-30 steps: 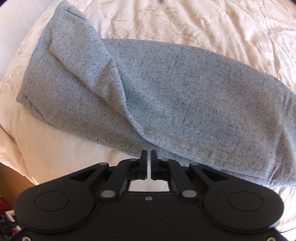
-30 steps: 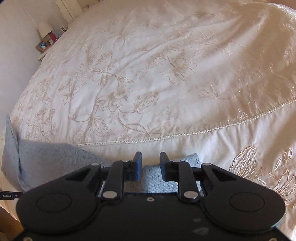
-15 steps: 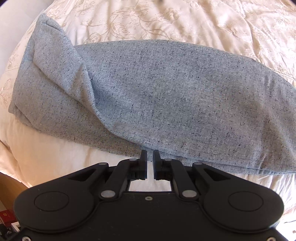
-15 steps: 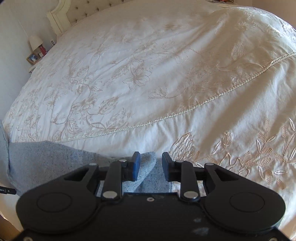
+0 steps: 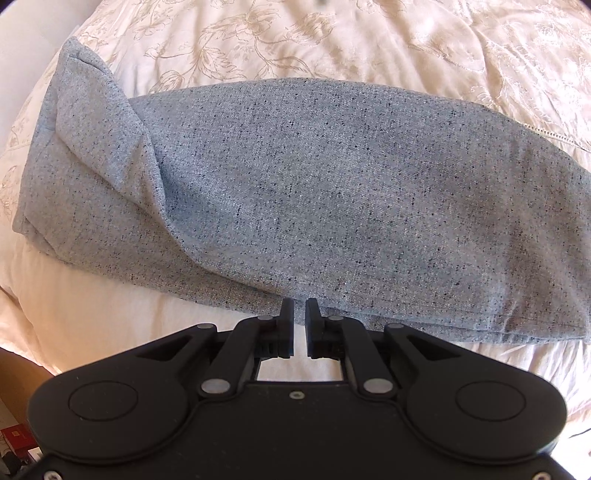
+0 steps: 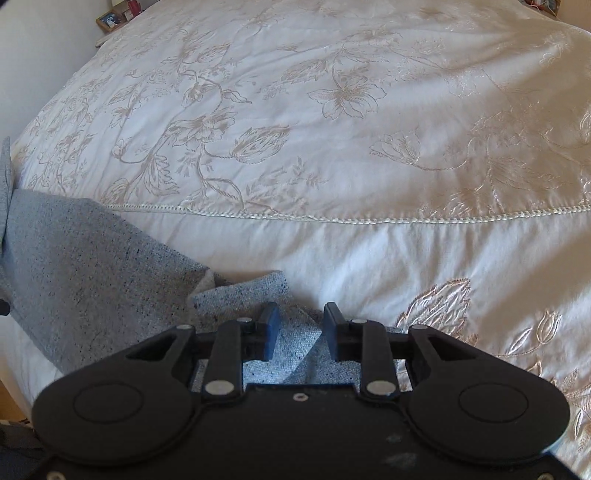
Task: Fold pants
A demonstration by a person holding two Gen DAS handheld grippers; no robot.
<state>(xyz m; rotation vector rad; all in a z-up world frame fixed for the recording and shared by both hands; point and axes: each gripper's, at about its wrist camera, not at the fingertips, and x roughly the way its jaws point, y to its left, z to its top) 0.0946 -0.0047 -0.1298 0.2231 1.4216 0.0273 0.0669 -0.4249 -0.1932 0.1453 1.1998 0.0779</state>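
Grey speckled pants (image 5: 314, 192) lie folded lengthwise across the cream bedspread, with a raised flap at their left end. My left gripper (image 5: 299, 317) hovers over their near edge. Its jaws stand a narrow gap apart, and I see nothing gripped between them. In the right wrist view the pants (image 6: 92, 266) run in from the left and end in a turned-over corner (image 6: 243, 291). My right gripper (image 6: 301, 325) is just above that end. Its jaws are closing, with fabric showing between and beneath them, but the pads do not press on it.
The embroidered cream bedspread (image 6: 332, 129) stretches far beyond the pants, crossed by a stitched seam (image 6: 369, 219). A nightstand with a picture frame (image 6: 110, 20) stands at the far left by the wall. The bed's near edge and dark floor (image 5: 14, 373) show at lower left.
The left gripper slid along the pants' near edge and its jaws parted slightly. The right gripper dropped closer to the bed, its jaws wider than a second ago; the pants' turned-over corner now shows.
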